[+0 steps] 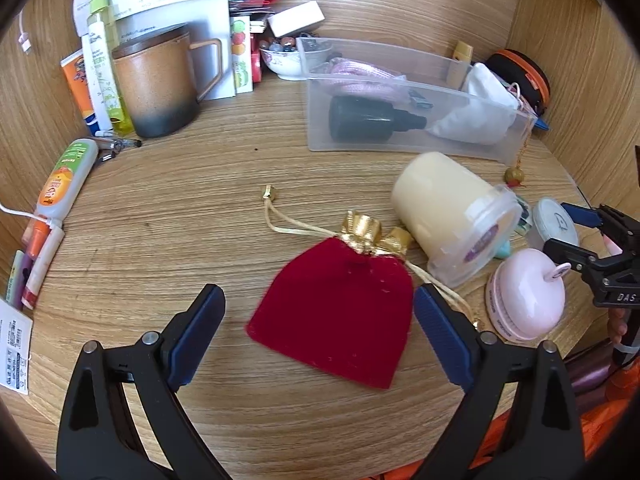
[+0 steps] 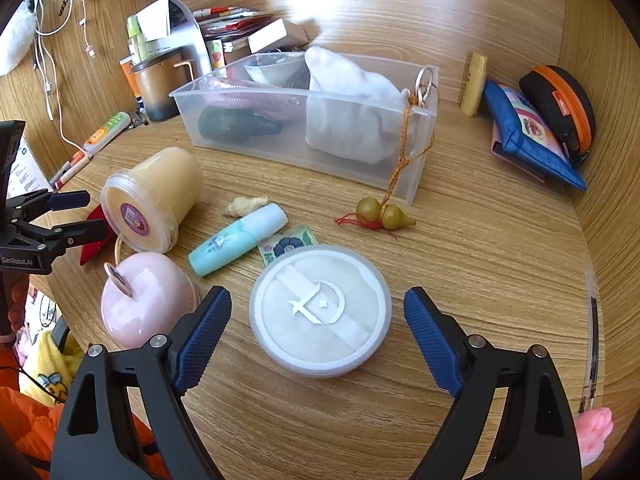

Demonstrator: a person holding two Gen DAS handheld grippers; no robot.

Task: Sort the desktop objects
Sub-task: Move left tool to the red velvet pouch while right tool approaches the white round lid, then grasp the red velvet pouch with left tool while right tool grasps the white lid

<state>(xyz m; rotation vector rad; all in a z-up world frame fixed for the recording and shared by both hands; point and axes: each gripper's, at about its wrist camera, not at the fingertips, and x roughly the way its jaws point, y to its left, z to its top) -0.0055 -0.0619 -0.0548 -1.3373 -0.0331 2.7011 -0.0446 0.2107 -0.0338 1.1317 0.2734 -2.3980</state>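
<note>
A red velvet pouch (image 1: 332, 312) with a gold gathered top lies flat on the wooden desk. My left gripper (image 1: 318, 300) is open just above it, one blue pad on each side, neither touching. A round white powder-puff case (image 2: 320, 310) sits on the desk between the blue pads of my open right gripper (image 2: 318, 300), with a gap on both sides. The right wrist view shows the left gripper (image 2: 86, 214) at the far left. The left wrist view catches the right gripper (image 1: 576, 236) at the far right.
A clear plastic bin (image 2: 312, 120) behind holds a white cloth bag, a dark bottle and pink cord. A cream jar (image 2: 152, 200) lies on its side beside a pink round case (image 2: 148, 300), a teal tube (image 2: 236, 244) and a gourd charm (image 2: 384, 216). A brown mug (image 1: 160, 84) stands back left.
</note>
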